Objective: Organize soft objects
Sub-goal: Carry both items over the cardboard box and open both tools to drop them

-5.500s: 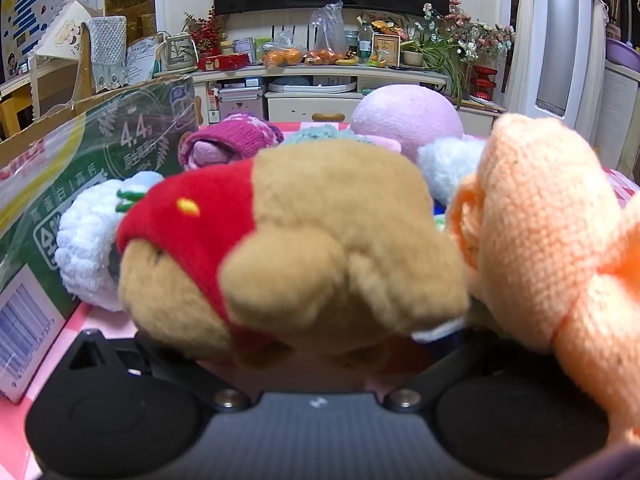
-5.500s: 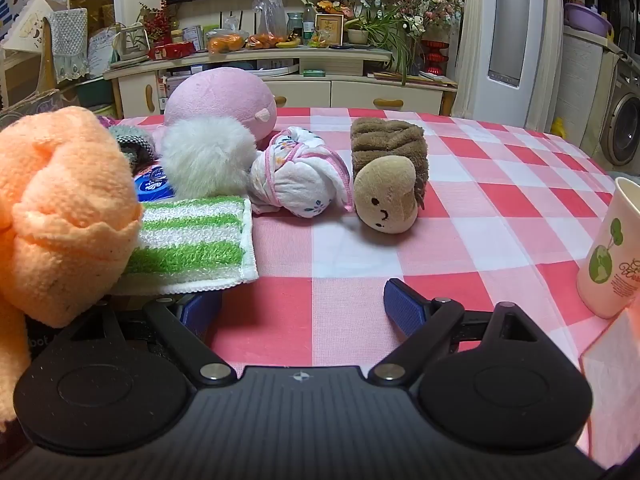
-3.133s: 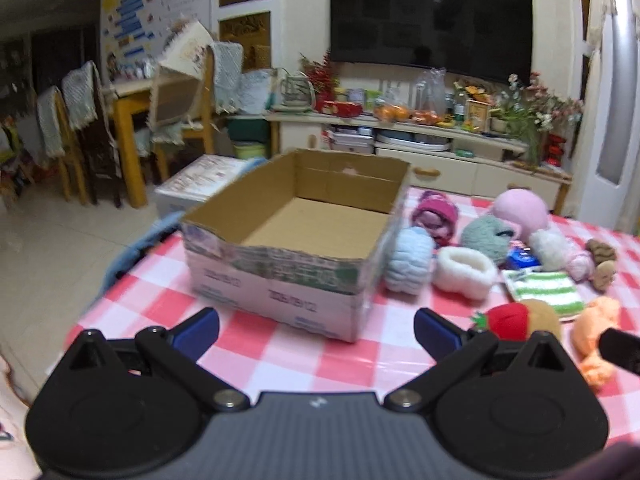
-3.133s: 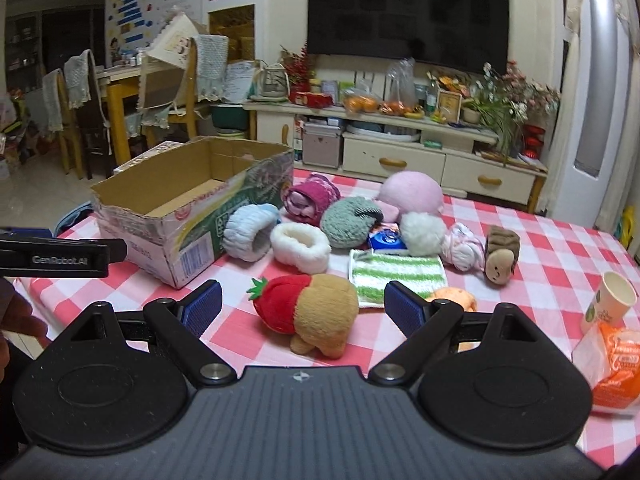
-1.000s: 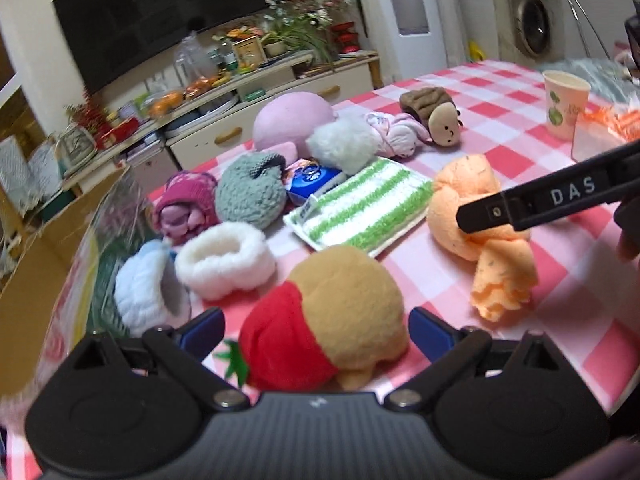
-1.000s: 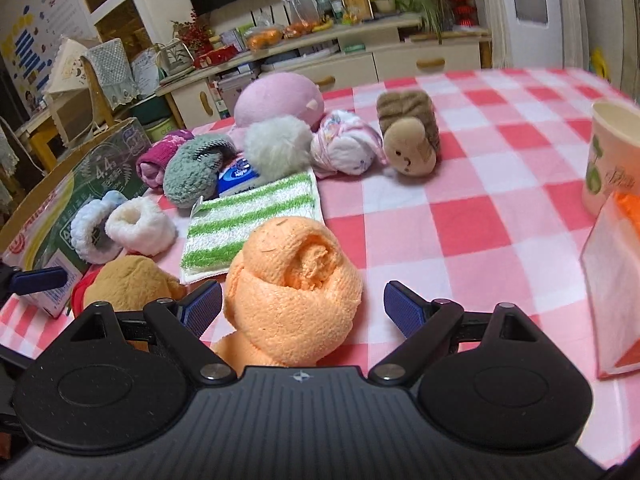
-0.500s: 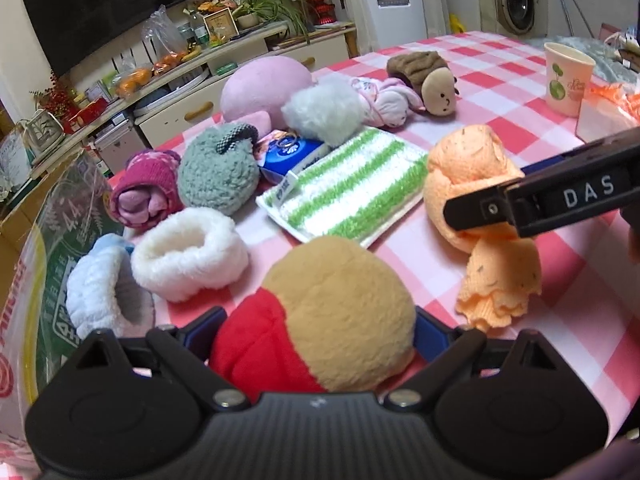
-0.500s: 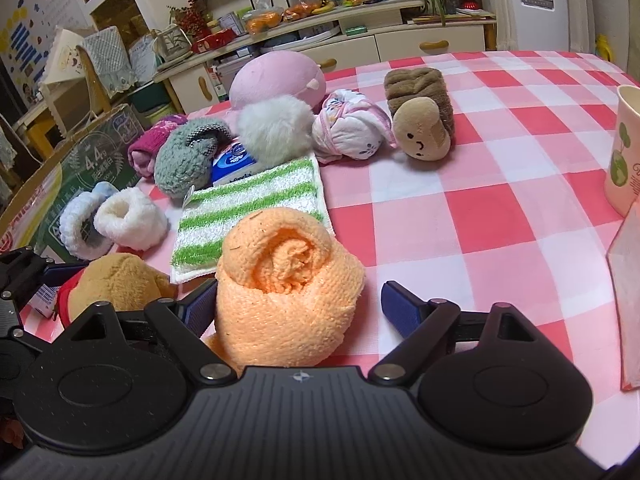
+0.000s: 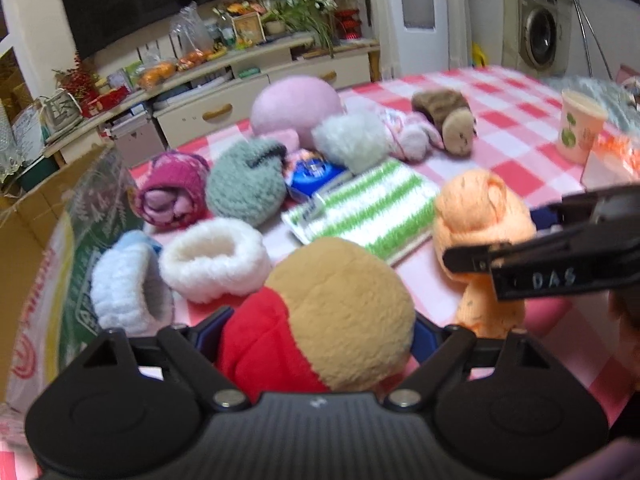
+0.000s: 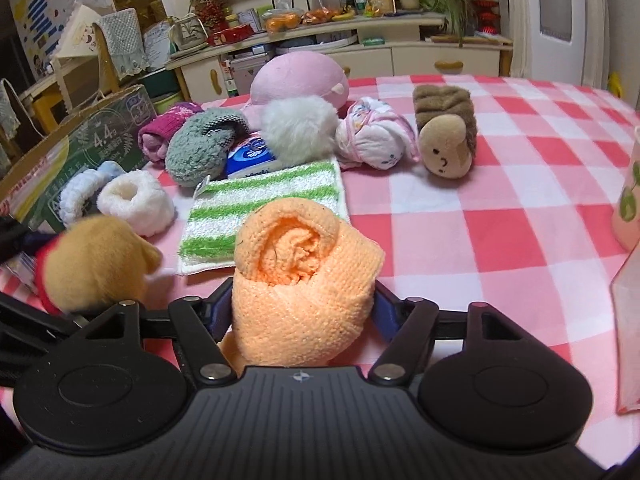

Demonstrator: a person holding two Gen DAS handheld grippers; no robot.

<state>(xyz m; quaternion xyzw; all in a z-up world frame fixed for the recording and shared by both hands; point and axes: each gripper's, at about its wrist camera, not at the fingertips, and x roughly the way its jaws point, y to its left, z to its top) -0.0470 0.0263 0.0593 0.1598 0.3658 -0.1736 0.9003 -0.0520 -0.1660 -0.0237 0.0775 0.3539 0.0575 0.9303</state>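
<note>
My left gripper [image 9: 316, 330] is shut on a tan and red plush toy [image 9: 320, 316], which also shows in the right wrist view [image 10: 88, 264]. My right gripper [image 10: 302, 308] is shut on a rolled orange cloth [image 10: 300, 276], which also shows in the left wrist view [image 9: 480, 216]. Both lie low over the red checked tablecloth [image 10: 480, 240]. A cardboard box [image 9: 28, 240] stands at the left. Other soft things lie behind: a white cuff [image 9: 216, 258], a pale blue cuff [image 9: 120, 288], a green striped cloth [image 10: 264, 204].
Further back lie a grey-green knit [image 10: 200, 148], a magenta knit [image 9: 172, 188], a pink plush ball [image 10: 298, 76], a white fluffy ball [image 10: 298, 128], a rolled baby garment [image 10: 374, 140] and a brown plush [image 10: 446, 136]. A paper cup [image 9: 578, 126] and an orange packet [image 9: 612, 156] stand at the right.
Both grippers have moved down onto their objects and closed on them: the left on the tan and red plush, the right on the orange cloth.
</note>
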